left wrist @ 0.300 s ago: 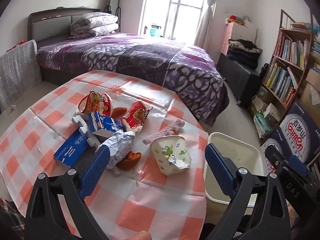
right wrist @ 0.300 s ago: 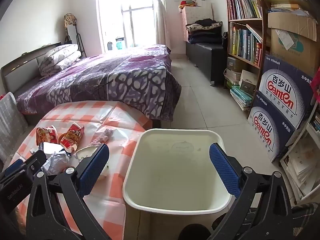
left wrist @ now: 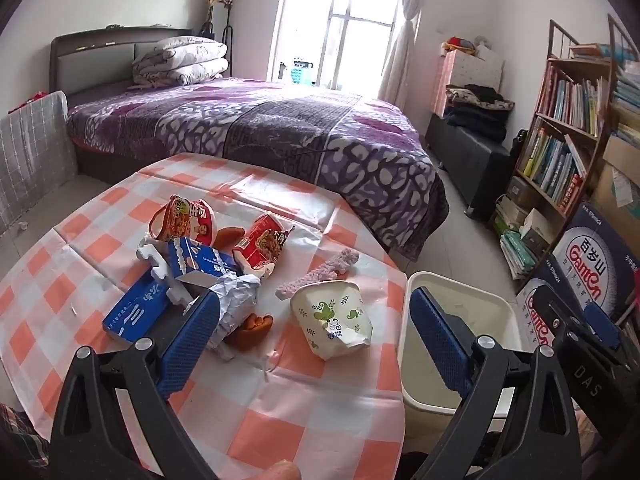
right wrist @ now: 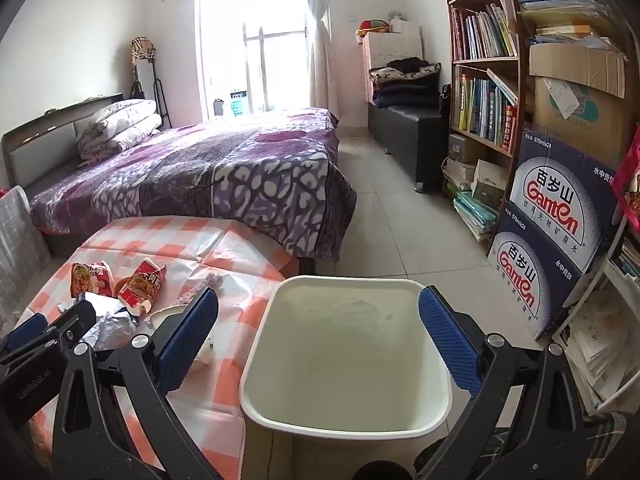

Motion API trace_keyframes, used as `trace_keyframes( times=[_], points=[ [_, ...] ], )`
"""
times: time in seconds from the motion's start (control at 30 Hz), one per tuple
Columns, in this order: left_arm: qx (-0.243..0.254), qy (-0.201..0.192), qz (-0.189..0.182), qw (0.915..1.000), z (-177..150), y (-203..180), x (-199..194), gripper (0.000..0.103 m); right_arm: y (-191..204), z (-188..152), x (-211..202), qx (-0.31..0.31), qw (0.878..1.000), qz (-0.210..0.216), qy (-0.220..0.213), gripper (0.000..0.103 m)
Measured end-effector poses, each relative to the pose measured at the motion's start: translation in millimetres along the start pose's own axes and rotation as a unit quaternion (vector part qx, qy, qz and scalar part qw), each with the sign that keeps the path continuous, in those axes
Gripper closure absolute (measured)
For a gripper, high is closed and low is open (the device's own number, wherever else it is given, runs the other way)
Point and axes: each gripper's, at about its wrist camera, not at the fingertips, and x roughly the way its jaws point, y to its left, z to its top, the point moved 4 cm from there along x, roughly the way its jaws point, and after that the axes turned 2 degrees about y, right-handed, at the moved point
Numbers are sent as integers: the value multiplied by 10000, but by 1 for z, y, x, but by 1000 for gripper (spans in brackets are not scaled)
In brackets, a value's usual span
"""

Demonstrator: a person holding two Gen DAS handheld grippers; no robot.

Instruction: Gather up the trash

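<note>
- The bed with its purple patterned cover fills the back of the room, beyond everything else.
- The bench, under an orange-and-white checked cloth, stands in front of the bed and carries all the trash.
- The cream bin sits just beside the bench's right edge, and its inside looks bare.
- The left gripper hangs above the bench's near part, fingers spread wide and released, nothing between them.
- The right gripper hangs over the bin, fingers likewise released and holding nothing.
- A crushed white paper cup with a green print lies on its side near the bench's right edge.
- A flat blue box lies at the left of the pile.
- Crumpled paper rests in the middle of the pile, beside the blue box.
- Two red noodle wrappers lie at the pile's far side.
</note>
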Motion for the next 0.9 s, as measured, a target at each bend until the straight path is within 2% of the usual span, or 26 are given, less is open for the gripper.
trace_keyframes(
  times=[0.2,0.3,0.43,0.63,0.9],
  points=[
    [43,90,210,9997,0,1,4,10,-25,-5,-8,-83,9999,89,112,7],
    [35,283,373,9989,-3,4,4,10,-20,-8,-11,-178,9997,92,151,7],
    [-22,592,397,9975,-11,12,-3,10,-18,-11,-18,-169,9995,86,260,7],
    [-1,845,478,9953,-22,21,-10,10,-15,-17,-21,-187,9985,105,504,7],
    [-56,842,416,9956,-23,29,-22,10,-13,-23,-25,-158,9975,197,653,7]
  ],
)
